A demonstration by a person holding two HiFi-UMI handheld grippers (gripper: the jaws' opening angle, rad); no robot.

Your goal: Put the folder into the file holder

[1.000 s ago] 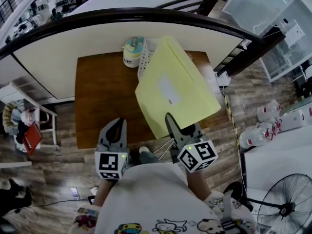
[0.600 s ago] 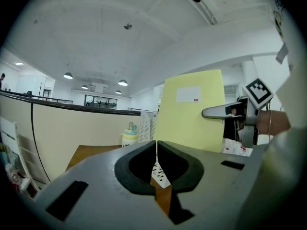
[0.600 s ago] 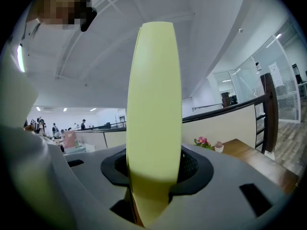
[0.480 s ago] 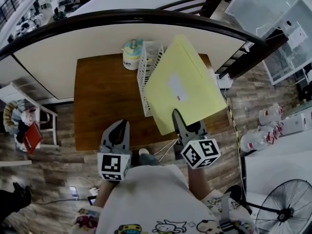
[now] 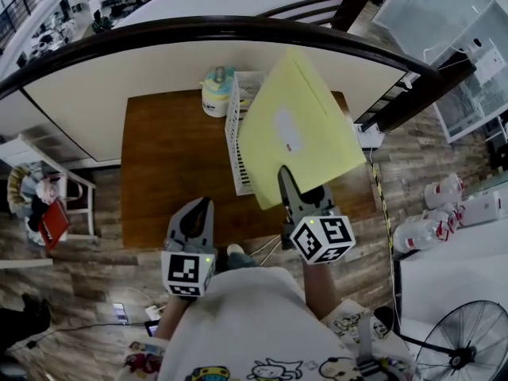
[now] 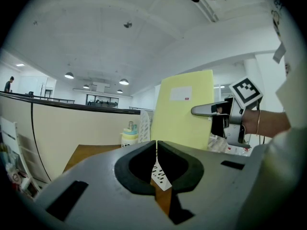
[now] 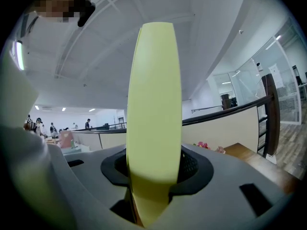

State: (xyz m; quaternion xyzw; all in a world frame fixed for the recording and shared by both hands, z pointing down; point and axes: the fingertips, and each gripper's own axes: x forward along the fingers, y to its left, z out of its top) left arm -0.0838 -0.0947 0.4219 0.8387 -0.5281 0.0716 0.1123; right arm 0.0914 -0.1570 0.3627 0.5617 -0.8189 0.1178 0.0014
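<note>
Brown table [image 5: 175,157] bears file holder [image 5: 236,145] and jar [image 5: 216,92]

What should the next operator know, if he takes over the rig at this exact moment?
Left gripper: shut, empty, held low near the body.
Right gripper: shut on the lower edge of the yellow folder, which is raised in the air.
File holder: white, on the brown table, just left of the folder.
Done: folder picked up.
Left: lower the folder into the holder, then release.

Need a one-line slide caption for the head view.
Right gripper holds the yellow folder raised by the white file holder on the wooden table; left gripper empty, jaws shut.
</note>
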